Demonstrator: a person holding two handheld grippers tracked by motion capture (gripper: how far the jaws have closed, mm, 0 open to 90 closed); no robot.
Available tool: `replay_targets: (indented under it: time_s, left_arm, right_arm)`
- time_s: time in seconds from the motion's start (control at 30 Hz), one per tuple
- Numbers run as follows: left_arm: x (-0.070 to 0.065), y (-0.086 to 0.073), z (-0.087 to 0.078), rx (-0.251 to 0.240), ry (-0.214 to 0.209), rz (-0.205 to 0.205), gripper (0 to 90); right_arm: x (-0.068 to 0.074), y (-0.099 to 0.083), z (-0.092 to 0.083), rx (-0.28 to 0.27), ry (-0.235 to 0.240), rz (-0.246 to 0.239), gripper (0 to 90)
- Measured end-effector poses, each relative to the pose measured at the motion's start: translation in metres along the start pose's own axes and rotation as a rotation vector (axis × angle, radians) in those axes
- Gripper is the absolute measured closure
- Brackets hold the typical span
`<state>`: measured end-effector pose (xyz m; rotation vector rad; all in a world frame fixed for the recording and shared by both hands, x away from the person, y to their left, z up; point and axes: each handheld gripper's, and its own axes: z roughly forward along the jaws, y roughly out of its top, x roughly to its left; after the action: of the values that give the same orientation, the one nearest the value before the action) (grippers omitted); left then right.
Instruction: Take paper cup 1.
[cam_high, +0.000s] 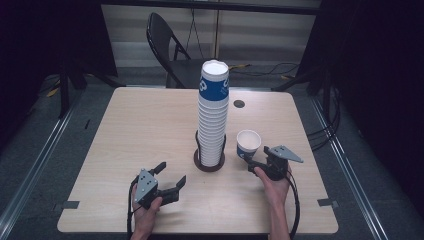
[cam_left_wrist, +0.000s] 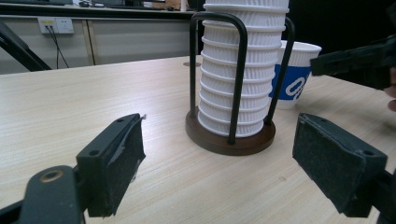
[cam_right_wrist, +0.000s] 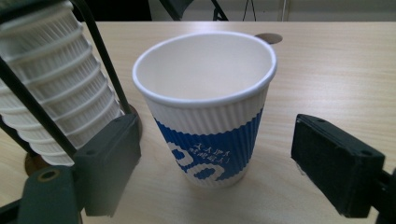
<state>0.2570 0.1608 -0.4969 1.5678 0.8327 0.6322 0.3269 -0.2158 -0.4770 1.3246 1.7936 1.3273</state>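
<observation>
A tall stack of white ribbed paper cups (cam_high: 213, 112) with a blue-banded top cup stands in a black wire holder on a round brown base (cam_high: 209, 164) at the table's middle. A single white and blue paper cup (cam_high: 248, 143) stands upright to its right. My right gripper (cam_high: 257, 158) is open just in front of this cup. In the right gripper view the cup (cam_right_wrist: 205, 121) stands between the two pads without touching them, and my right gripper (cam_right_wrist: 210, 158) holds nothing. My left gripper (cam_high: 171, 175) is open and empty, front left of the holder, and points at the stack (cam_left_wrist: 243, 70).
The wooden table (cam_high: 140, 125) has a round cable hole (cam_high: 239, 104) behind the stack. A black folding chair (cam_high: 170, 45) stands beyond the far edge. In the left gripper view the single cup (cam_left_wrist: 294, 79) and the other gripper (cam_left_wrist: 355, 63) show behind the holder.
</observation>
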Motion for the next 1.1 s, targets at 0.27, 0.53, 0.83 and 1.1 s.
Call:
replay_targets:
  time_s: [0.27, 0.53, 0.83, 1.1]
  left_arm:
    - [-0.001, 0.0, -0.001, 0.002, -0.005, 0.016, 16.6]
    - [0.001, -0.001, -0.001, -0.01, -0.017, -0.012, 16.7]
    - [-0.001, 0.0, 0.0, 0.01, -0.004, 0.019, 16.6]
    - [-0.001, 0.0, 0.0, 0.002, 0.002, 0.016, 16.1]
  right_arm:
    - [0.008, 0.012, -0.014, -0.033, 0.064, 0.009, 16.3]
    - [0.027, 0.028, -0.023, -0.043, 0.138, -0.042, 19.9]
    - [0.044, 0.052, -0.035, -0.099, 0.238, -0.062, 20.6]
    - [0.061, 0.081, -0.046, -0.156, 0.296, -0.093, 19.0]
